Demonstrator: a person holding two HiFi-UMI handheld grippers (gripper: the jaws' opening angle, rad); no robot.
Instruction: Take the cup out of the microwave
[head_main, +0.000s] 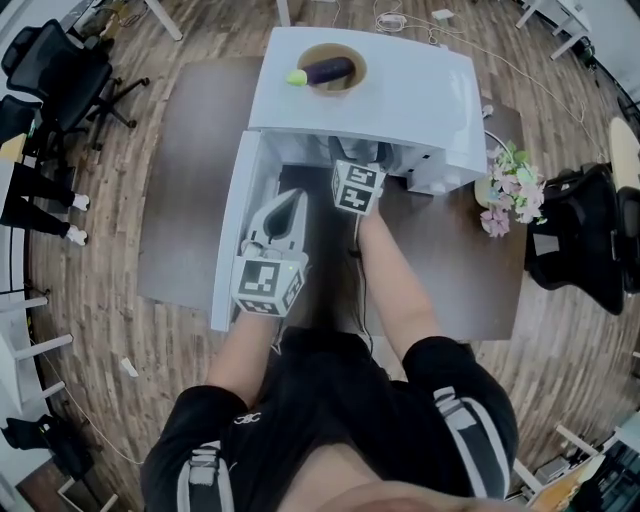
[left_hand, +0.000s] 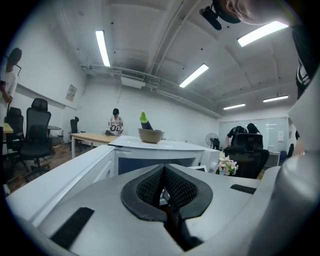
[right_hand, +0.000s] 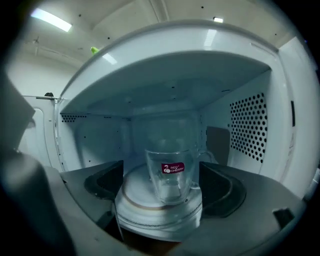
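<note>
The right tongs (right_hand: 165, 186) are seen released, the two dark pads spread wide inside the cavity of the microwave (head_main: 400, 95). Between the pads, the clear glass cup (right_hand: 172, 172) is framed; whether either pad touches it cannot be told. The cup is stood upright on the round turntable plate (right_hand: 150, 210), its handle turned to the right and a small red label facing the tongs. A perforated panel is shown on the cavity's right wall.

The left tongs (left_hand: 164, 184) are clenched, the ribbed pads pressed together with nothing caught between them. In the head view they are held just beside the door (head_main: 232, 230), which is swung fully open towards the left edge of the counter (head_main: 185, 200).

The microwave is set at the far edge of the counter, about midway along it. On its top a bowl (head_main: 332, 70) is placed, and in it a dark aubergine (head_main: 330, 69) is laid with a small green fruit (head_main: 296, 77) at the rim. A bunch of pale flowers (head_main: 508, 190) is found by the right edge of the counter, just beside the microwave.
</note>
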